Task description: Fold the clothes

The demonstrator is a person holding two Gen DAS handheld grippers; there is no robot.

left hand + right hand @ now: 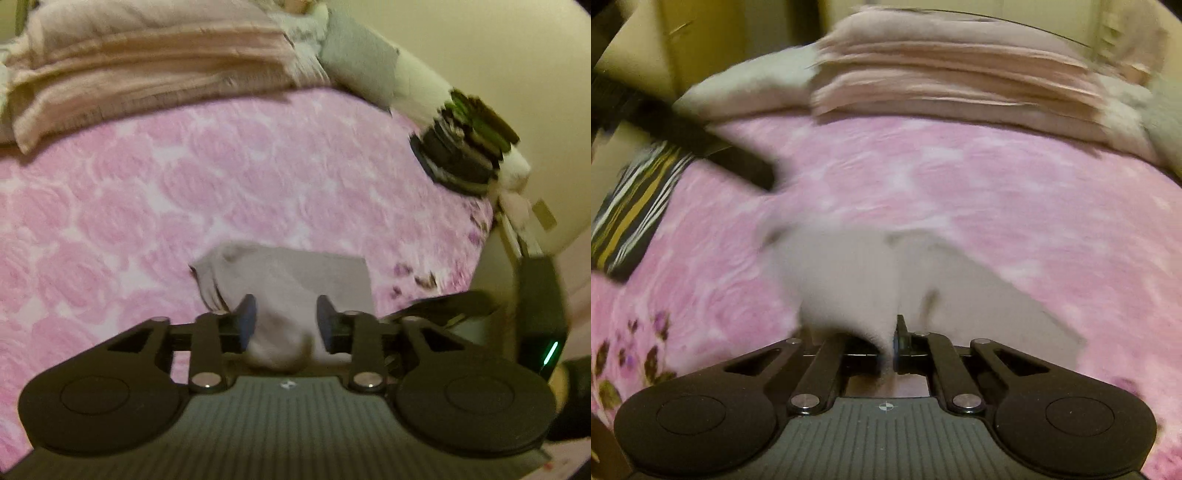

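A pale grey-white garment [295, 280] lies on the pink rose-patterned bedspread [147, 206]. My left gripper [285, 318] is open, its blue-padded fingers [246, 314] standing either side of a bulge of the garment's near edge. In the right wrist view the same garment [849, 273] is lifted and blurred, and my right gripper [891, 334] is shut on a fold of it. The dark body of the right gripper, with a green light [543, 317], shows at the right of the left wrist view.
A stack of folded dark striped clothes [465, 147] sits at the bed's far right edge and shows again [631, 206] in the right wrist view. Folded beige blankets [147, 74] and white pillows [417, 85] line the back. A black bar [701, 144] crosses the upper left.
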